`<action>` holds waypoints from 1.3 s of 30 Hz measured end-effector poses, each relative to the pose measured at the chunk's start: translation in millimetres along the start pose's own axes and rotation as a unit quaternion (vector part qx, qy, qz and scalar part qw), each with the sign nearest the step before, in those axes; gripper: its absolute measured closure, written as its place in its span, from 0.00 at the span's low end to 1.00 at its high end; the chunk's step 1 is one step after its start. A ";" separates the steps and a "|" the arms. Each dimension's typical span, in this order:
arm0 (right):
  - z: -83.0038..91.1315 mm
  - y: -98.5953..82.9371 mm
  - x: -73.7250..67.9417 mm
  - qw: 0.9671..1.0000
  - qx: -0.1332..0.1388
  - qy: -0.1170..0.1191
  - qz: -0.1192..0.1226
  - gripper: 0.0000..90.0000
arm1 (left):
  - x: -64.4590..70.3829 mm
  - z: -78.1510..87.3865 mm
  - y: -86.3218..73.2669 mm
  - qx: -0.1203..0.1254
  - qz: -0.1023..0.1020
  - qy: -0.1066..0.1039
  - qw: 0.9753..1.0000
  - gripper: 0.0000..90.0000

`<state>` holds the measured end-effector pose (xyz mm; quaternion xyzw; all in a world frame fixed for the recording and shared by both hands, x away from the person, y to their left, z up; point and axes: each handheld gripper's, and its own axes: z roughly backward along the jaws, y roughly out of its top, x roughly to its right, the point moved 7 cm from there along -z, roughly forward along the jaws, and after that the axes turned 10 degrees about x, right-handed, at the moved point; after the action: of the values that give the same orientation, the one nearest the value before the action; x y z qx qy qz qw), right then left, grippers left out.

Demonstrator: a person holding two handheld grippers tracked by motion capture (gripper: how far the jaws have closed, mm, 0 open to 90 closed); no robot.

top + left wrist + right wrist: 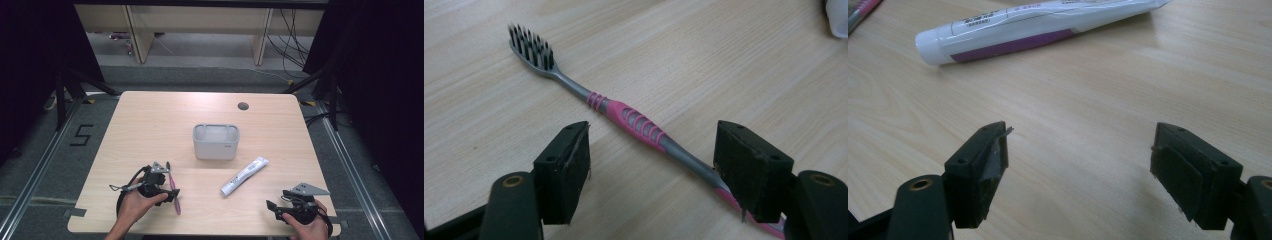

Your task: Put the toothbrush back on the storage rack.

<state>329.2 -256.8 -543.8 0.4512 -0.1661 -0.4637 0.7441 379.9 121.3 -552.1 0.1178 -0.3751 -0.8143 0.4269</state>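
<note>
A pink and grey toothbrush [634, 122] lies flat on the light wooden table [150, 125], near the front edge on the person's left side; in the high view it shows as a thin pink line [174, 192] running roughly front to back, with the bristle end farther from the person. The left gripper [170, 192], held in the person's left hand [137, 202], sits right at the brush. In the left gripper view its two black jaws stand wide apart on either side of the handle, and the lower part of the handle passes under or just beside the right-hand jaw; whether that jaw touches the handle cannot be told. The dark bristles [531, 47] point up and away from the jaws. To the right, a white toothpaste tube [244, 176] with a purple stripe lies at a slant on the table, cap end toward the person. In the right gripper view the tube [1038, 27] lies across the top, well apart from that gripper's jaws, which are spread open over bare wood. The right gripper [272, 206] rests near the front right corner, in the person's right hand [310, 222]. A grey plastic holder [216, 141] stands near the middle of the table, beyond both items. A small round hole [243, 106] shows in the table near its far edge.
</note>
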 end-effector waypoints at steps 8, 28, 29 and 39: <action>1.1 1.0 1.3 1.000 0.004 -0.005 -0.003 0.27 | -0.8 -6.3 2.4 -0.005 -0.004 0.004 1.000 0.40; 1.9 0.9 1.3 1.000 0.004 -0.001 -0.005 0.28 | 3.9 -6.1 9.1 -0.055 -0.081 -0.001 0.995 0.75; 1.8 1.0 0.2 1.000 0.005 -0.003 -0.012 0.28 | 4.2 -5.1 9.4 -0.065 -0.088 -0.001 0.994 0.75; 1.8 1.6 0.3 1.000 0.006 0.004 -0.014 0.28 | 10.5 -8.1 12.0 -0.127 -0.124 -0.011 0.984 0.82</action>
<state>329.0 -257.8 -541.5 0.4597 -0.1600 -0.4710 0.7357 385.0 104.6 -547.8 0.0995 -0.2562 -0.9033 0.3294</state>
